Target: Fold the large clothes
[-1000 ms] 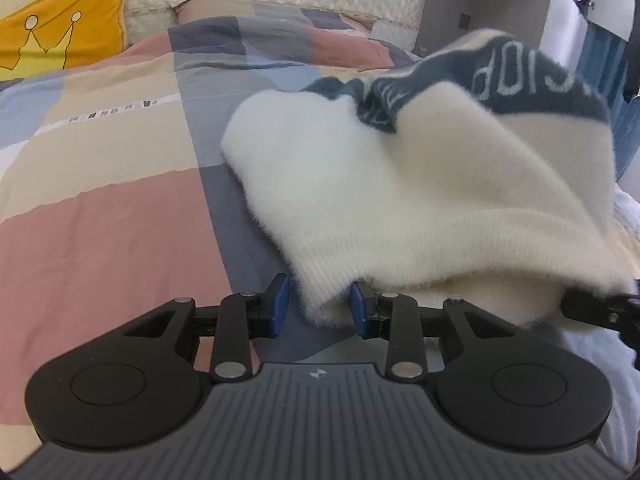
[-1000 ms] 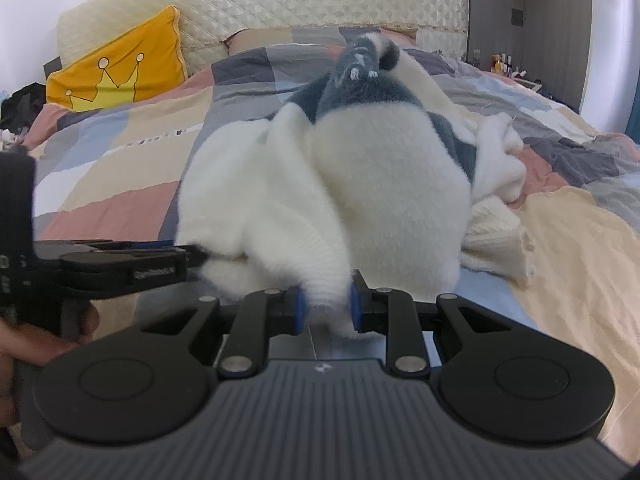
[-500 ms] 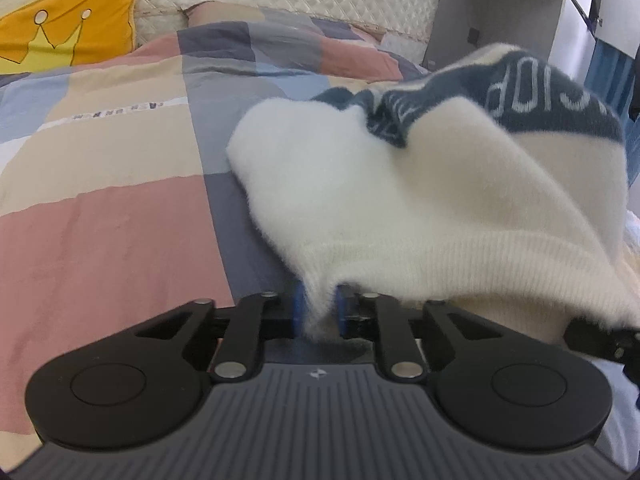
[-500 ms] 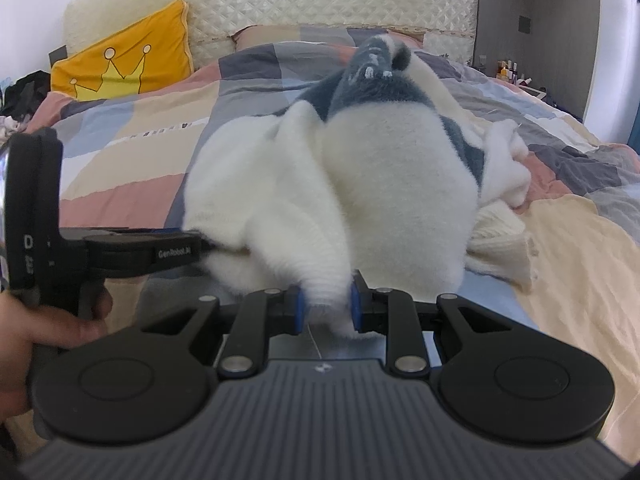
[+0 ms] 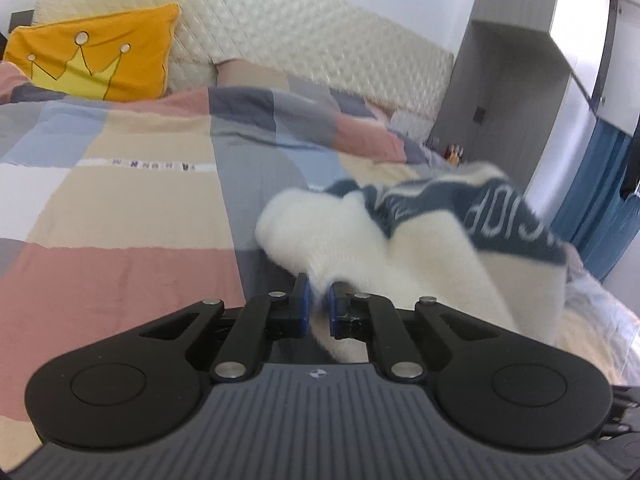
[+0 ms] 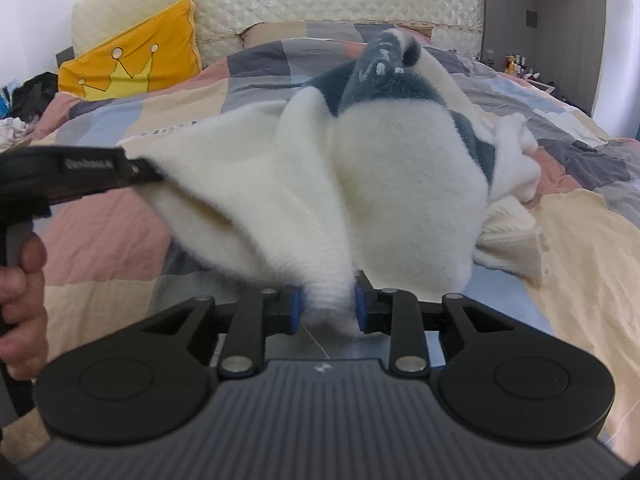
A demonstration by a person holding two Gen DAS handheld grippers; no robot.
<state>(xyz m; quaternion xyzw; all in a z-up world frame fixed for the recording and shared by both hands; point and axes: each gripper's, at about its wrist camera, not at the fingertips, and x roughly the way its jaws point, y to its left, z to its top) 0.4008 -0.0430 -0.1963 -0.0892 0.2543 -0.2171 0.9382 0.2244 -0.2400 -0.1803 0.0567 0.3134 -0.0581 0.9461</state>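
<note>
A fluffy cream sweater (image 6: 392, 184) with a dark blue lettered band lies bunched on the bed; it also shows in the left wrist view (image 5: 432, 248). My left gripper (image 5: 319, 307) is shut on the sweater's ribbed hem and holds it lifted above the quilt. My right gripper (image 6: 327, 307) is shut on another part of the hem, close to the quilt. The left gripper also shows from the side in the right wrist view (image 6: 100, 168), pinching the hem at the left, with a hand below it.
The bed has a patchwork quilt (image 5: 120, 208) in pink, beige, grey and blue. A yellow crown pillow (image 5: 92, 56) leans on the quilted headboard (image 5: 320, 36). A grey cabinet (image 5: 516, 80) and blue curtain stand at right. Dark clothes (image 6: 32, 92) lie far left.
My left gripper closed on the hem and lifted it, tilting upward. The right gripper stayed shut on the hem. The sweater spread out between both grippers.
</note>
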